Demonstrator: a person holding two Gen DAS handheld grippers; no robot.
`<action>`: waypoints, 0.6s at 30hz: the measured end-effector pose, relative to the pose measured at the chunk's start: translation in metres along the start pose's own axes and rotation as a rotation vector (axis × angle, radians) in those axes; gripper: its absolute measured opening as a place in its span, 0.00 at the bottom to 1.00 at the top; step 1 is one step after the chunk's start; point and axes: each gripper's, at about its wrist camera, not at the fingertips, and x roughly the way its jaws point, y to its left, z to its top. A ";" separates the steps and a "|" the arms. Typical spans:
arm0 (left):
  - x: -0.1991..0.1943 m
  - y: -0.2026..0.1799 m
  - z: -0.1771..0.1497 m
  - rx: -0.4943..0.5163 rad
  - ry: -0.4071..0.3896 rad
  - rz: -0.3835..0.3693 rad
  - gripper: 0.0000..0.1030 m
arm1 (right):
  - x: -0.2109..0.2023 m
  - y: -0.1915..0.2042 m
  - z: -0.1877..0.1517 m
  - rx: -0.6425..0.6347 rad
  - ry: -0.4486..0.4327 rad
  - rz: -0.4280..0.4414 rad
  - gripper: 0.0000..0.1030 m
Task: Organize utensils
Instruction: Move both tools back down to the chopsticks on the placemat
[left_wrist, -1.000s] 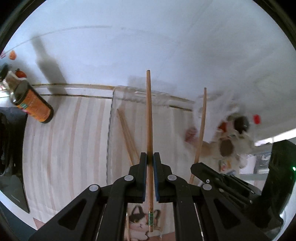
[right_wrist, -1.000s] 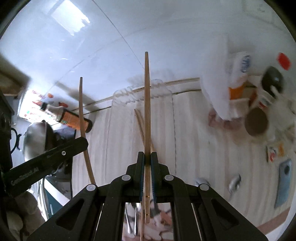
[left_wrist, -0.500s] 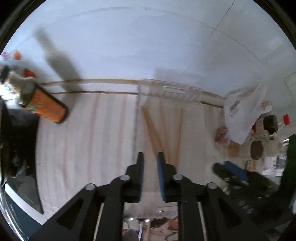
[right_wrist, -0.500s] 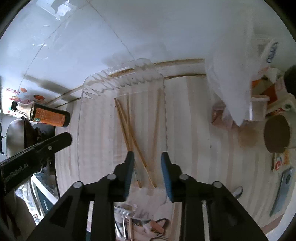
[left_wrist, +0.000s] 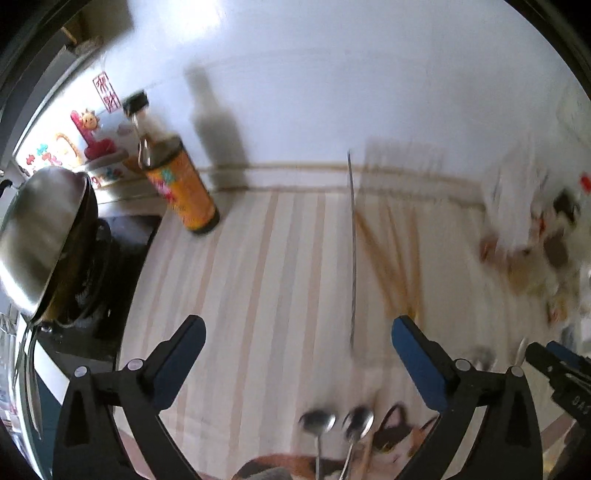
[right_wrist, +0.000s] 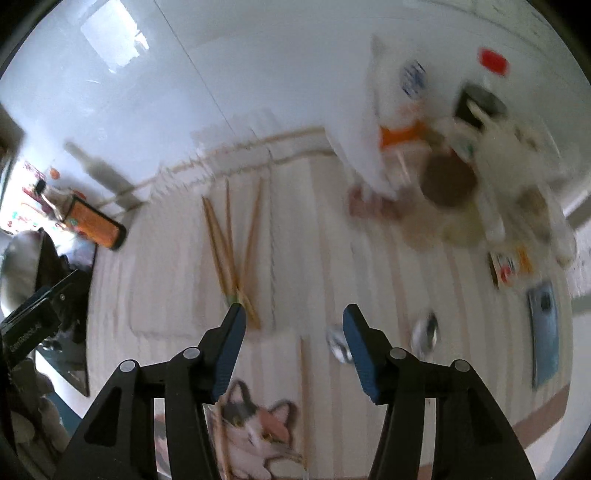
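Observation:
Several wooden chopsticks lie in a clear plastic tray on the striped mat; they also show, blurred, in the left wrist view. My left gripper is wide open and empty above the mat, left of the tray's edge. Two metal spoons lie below it by the cat picture. My right gripper is open and empty just in front of the tray. One more chopstick and two spoons lie near it.
An orange-labelled sauce bottle stands at the back left beside a steel wok on a stove. A white plastic bag, jars and packets crowd the right. A blue phone lies at the right.
Both grippers held a chopstick over the tray, opened and dropped them into it. Both have since pulled back and opened wider; the left has swung left.

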 end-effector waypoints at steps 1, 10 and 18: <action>0.002 0.000 -0.010 0.004 0.011 0.004 1.00 | 0.003 -0.004 -0.011 0.010 0.013 -0.004 0.55; 0.041 -0.010 -0.096 0.023 0.191 0.004 0.99 | 0.047 -0.010 -0.088 0.014 0.170 -0.018 0.39; 0.052 -0.041 -0.139 0.112 0.306 -0.098 0.46 | 0.102 0.005 -0.136 -0.081 0.271 -0.140 0.12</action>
